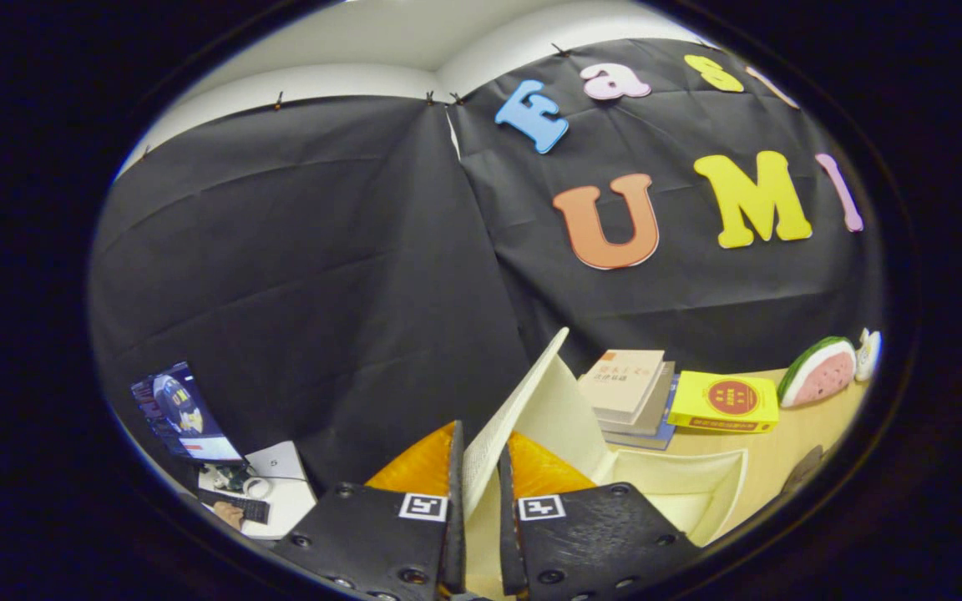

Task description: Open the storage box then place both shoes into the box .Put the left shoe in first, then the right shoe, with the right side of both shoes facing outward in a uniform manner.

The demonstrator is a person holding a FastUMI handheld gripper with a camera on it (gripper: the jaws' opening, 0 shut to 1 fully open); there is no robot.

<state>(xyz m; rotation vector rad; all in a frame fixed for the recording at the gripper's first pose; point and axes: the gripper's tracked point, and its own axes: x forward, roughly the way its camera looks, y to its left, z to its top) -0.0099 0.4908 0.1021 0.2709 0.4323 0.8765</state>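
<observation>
Jaws (478, 501) stand nearly closed, pinching the thin, flat cream lid (504, 421) of the storage box (698, 492), which rises tilted between them. Smooth plastic box walls spread just ahead on the pale wood counter (790, 446). Beyond lie stacked books (627, 388), a yellow box (723, 402) and a watermelon-slice toy (817, 371).
</observation>
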